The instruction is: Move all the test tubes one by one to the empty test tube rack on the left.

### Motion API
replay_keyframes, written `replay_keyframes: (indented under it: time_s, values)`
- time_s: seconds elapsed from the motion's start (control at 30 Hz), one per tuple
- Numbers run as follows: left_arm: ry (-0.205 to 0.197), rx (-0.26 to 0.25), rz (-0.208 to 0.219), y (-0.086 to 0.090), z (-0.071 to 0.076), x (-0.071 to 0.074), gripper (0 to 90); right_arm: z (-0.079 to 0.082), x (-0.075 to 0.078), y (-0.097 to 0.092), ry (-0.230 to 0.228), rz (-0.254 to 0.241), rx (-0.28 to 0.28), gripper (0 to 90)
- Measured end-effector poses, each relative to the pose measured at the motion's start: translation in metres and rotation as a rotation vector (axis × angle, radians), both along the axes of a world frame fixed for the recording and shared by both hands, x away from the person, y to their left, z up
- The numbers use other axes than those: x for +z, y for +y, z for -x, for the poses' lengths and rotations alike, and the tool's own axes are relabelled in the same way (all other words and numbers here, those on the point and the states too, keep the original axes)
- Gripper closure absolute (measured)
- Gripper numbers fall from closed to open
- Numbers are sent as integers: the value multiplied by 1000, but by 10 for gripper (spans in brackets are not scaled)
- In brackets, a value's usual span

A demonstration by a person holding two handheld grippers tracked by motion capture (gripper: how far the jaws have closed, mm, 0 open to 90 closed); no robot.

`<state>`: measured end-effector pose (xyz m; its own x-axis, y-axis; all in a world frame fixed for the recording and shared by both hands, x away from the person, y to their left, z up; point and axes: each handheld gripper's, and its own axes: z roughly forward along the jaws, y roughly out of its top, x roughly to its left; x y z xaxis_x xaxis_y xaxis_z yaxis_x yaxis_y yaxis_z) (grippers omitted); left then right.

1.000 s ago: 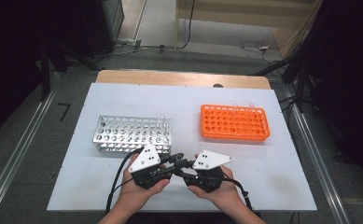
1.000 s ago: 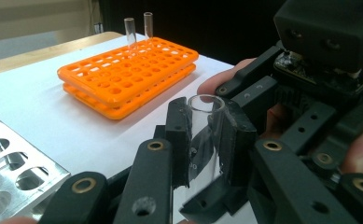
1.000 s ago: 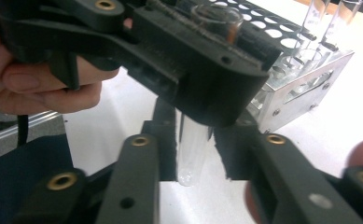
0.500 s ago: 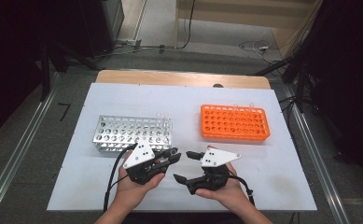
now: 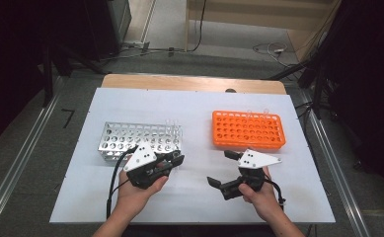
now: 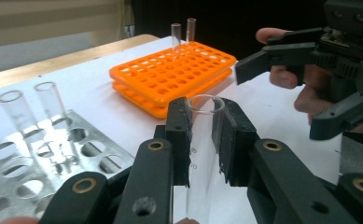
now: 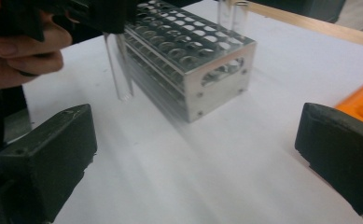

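Note:
A clear glass test tube (image 6: 202, 140) stands upright between the jaws of my left gripper (image 6: 201, 123), which is shut on it just below its rim. In the high view the left gripper (image 5: 177, 160) sits just in front of the metal rack's (image 5: 140, 138) right end. My right gripper (image 5: 222, 169) is to its right, apart from it. Its jaws have just been opening and now stand wide with nothing between them (image 7: 193, 158). The right gripper view shows the held tube (image 7: 118, 70) hanging beside the metal rack (image 7: 193, 60).
An orange tube rack (image 5: 249, 129) lies at the right with two tubes (image 6: 181, 32) at its far edge. The metal rack holds two tubes (image 5: 171, 122) near its far right corner. Everything rests on a white board (image 5: 194, 106) over a wooden table.
The right gripper's jaws opened wide and it drew off to the right, away from the left gripper. The left gripper stayed put with the tube.

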<state>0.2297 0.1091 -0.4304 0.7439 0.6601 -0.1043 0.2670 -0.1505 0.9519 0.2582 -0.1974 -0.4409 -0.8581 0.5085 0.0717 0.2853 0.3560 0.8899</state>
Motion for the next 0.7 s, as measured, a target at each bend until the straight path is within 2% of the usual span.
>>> replay_keyframes:
  time_s: [0.33, 0.37, 0.7]
  values:
    - [-5, 46, -1, 17, -9, 9, 759, -3, -1, -30, 0, -2, -62, 0]
    - [-7, 52, -4, 19, -10, 10, 759, -4, -1, -38, 0, -9, -79, 0]
    - [-17, 89, -13, 33, -19, 21, 759, -4, -2, -70, 1, -12, -154, 0]
